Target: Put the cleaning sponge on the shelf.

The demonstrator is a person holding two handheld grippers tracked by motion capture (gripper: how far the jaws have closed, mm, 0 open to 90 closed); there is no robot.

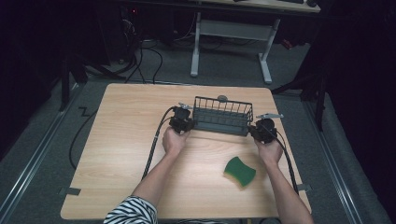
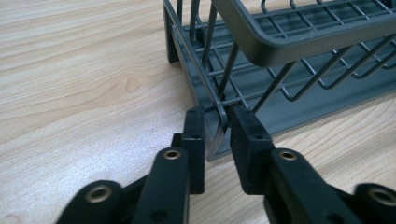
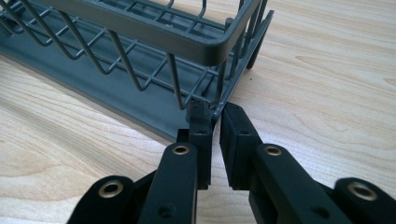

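Here the grey wire basket sits mid-frame on the wooden counter in the high view. Left tool is clenched on the basket's lower corner wire, seen centre of the left gripper view. Right tool grips the opposite corner wire likewise. A green sponge lies lower right on the counter, apart from the basket.
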